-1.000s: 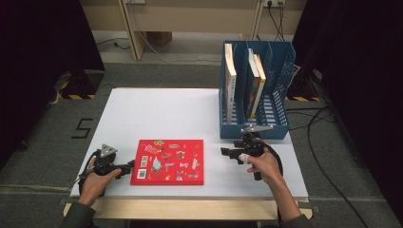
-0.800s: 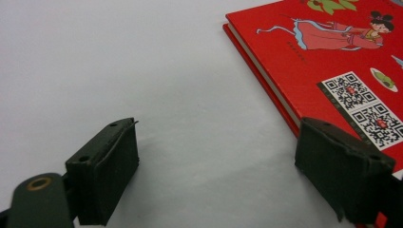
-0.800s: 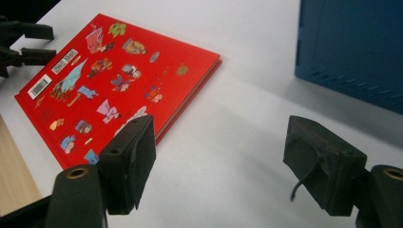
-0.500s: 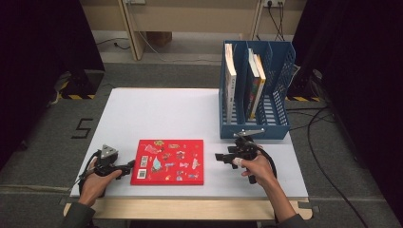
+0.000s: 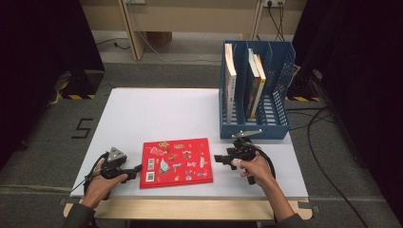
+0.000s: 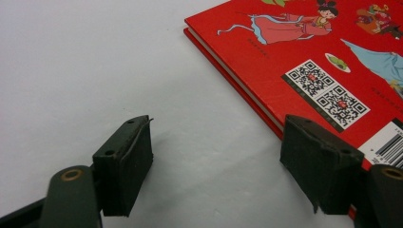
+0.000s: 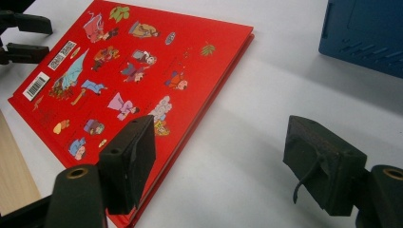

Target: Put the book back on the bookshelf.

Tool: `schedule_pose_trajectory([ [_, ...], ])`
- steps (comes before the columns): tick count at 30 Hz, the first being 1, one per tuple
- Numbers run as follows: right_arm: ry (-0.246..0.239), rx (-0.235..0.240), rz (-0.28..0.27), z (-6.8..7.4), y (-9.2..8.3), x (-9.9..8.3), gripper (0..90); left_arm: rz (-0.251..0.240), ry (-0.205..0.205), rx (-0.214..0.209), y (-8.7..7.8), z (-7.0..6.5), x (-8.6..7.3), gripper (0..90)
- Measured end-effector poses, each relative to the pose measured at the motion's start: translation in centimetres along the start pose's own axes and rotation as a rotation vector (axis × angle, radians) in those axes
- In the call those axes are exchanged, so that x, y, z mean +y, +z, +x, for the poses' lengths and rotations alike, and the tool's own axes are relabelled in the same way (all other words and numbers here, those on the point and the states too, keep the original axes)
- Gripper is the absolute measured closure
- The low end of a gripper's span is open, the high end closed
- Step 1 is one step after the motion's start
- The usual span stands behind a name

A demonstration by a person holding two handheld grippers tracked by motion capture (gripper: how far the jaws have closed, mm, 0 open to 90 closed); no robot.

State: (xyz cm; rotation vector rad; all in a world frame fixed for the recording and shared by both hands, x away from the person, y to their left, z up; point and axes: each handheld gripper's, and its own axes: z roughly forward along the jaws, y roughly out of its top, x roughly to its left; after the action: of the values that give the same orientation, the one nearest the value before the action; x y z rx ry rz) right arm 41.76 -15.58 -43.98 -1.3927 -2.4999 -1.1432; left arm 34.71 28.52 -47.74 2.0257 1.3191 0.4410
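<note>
The red book (image 5: 176, 162) is laid flat near the table's (image 5: 157, 109) front edge, long axis left-right. It's flanked by both grippers; the left gripper (image 6: 218, 161), jaws just narrowed yet gripping nothing, sits closest, while the right gripper (image 7: 218, 161) is left gaping.

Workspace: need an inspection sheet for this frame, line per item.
Surface: white table, bare apart from the book and rack.
Job's things: red book flat, closed, near the front edge; barcode and picture cover face up.
Clutter: blue file rack at the right rear, several books upright in it.
Grippers: left gripper at the book's left edge, jaws just been closing, nothing gripped; one jaw is over the cover corner in the left gripper view. Right gripper open beside the book's right edge, not holding it.
Cables: black cable loops from the right gripper; more on the floor at right.
Surroundings: grey floor with a 5 marked, dark curtains at the sides.
</note>
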Motion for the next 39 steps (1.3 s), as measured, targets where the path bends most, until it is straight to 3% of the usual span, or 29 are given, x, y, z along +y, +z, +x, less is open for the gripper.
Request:
schedule_pose_trajectory([
  [18, 0.015, -0.007, 0.029, -0.3, 1.0, -0.2, 27.3, 0.009, 0.041, -0.030, 0.4, -1.7, 0.4, 23.9],
  [39, 0.009, -0.006, 0.037, 0.2, 2.8, -0.1, 27.8, 0.002, 0.037, -0.033, 0.4, -1.7, 0.2, 22.8],
])
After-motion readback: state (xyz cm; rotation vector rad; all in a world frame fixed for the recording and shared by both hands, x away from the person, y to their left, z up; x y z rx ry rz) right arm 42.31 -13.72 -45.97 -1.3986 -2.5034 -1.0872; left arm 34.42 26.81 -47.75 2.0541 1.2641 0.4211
